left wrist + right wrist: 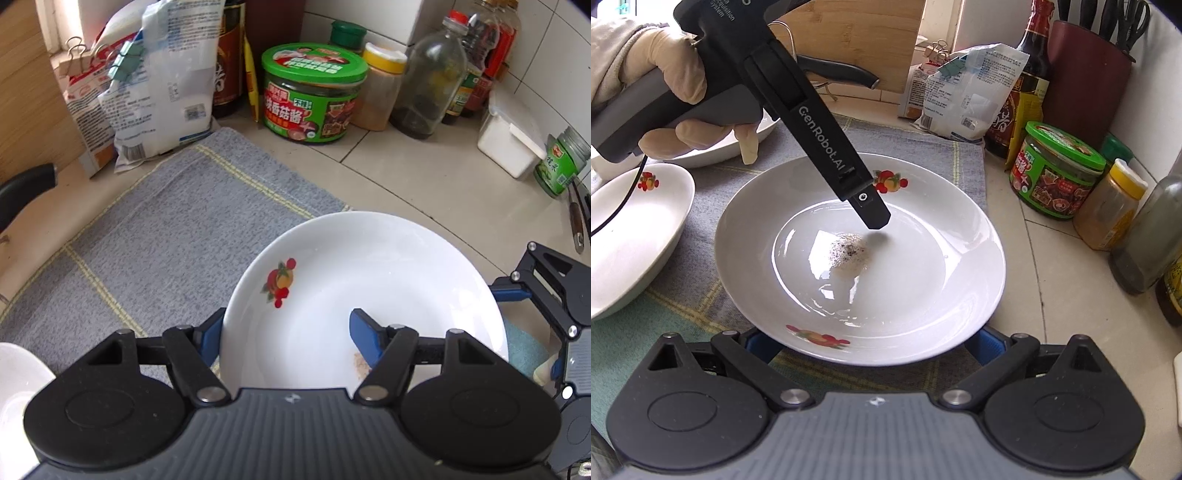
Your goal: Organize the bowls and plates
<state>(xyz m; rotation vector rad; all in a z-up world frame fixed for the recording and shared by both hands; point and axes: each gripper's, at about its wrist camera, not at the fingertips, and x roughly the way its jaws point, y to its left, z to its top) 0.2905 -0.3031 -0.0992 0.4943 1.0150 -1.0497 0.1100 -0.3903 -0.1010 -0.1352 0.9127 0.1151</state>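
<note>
A white deep plate [369, 277] [923, 277] with fruit decals and a patch of residue lies half on the grey cloth [166, 240], half on the tiled counter. My left gripper [288, 328] is shut on its rim: one blue finger [364, 334] sits inside the plate near the residue, the other is tucked behind the rim. From the right wrist view this finger [871, 212] reaches to the plate's middle. My right gripper [875, 345] stands open, both blue tips hidden under the near rim. Two more white dishes [635, 236] [713, 147] sit to the left.
A gloved hand [665, 74] holds the left gripper. A green-lidded jar [314, 92], a yellow-capped jar [1115, 206], bottles, clipped bags [147, 81] and a white box [506, 140] line the back wall. A knife block [1086, 74] stands in the corner.
</note>
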